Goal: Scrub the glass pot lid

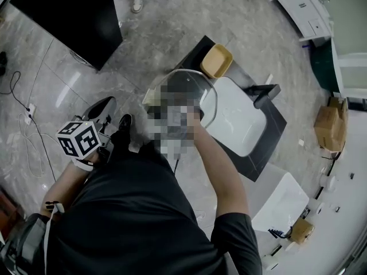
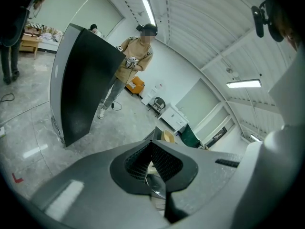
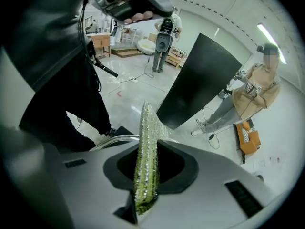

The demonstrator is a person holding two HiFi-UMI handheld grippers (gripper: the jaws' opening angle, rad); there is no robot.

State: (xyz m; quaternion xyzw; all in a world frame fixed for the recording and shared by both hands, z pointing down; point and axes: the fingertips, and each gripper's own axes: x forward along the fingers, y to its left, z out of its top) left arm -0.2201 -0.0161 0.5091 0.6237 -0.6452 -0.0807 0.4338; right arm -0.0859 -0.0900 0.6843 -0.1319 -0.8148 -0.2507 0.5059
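1. My left hand-held gripper (image 2: 151, 147) is out at the far left, its marker cube (image 1: 79, 139) facing up. Its jaws are drawn together on a shiny curved edge that looks like the lid's rim.
2. The glass pot lid (image 1: 205, 91) is held tilted in the air in front of me, over the near left edge of the black bench (image 1: 274, 132).
3. My right hand-held gripper (image 3: 148, 141) is clamped on a glittery green scrub pad (image 3: 145, 156) that stands upright between the jaws. The lid's metal rim (image 3: 114, 139) curves just left of the pad.
4. On the bench, a white tray (image 1: 238, 119) lies right of the lid, and a tan dish (image 1: 217, 60) sits at the far corner.
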